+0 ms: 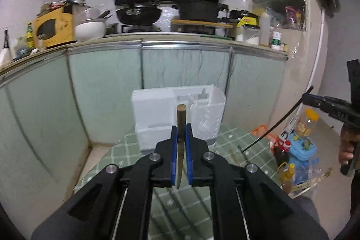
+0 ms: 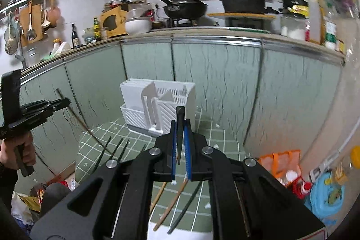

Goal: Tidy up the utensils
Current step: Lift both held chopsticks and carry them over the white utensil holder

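Note:
My left gripper is shut on a brown wooden chopstick, its blunt end pointing toward a white utensil holder standing on the green checked table. My right gripper is shut on a black chopstick, held in front of the same holder. In the left wrist view the right gripper appears at the right with the black chopstick slanting down. In the right wrist view the left gripper appears at the left with the brown chopstick. Several loose chopsticks lie on the table.
Green cabinet doors stand right behind the holder under a counter with pans and bottles. More chopsticks lie under my right gripper. Bags, bottles and a blue tub crowd the floor at the right.

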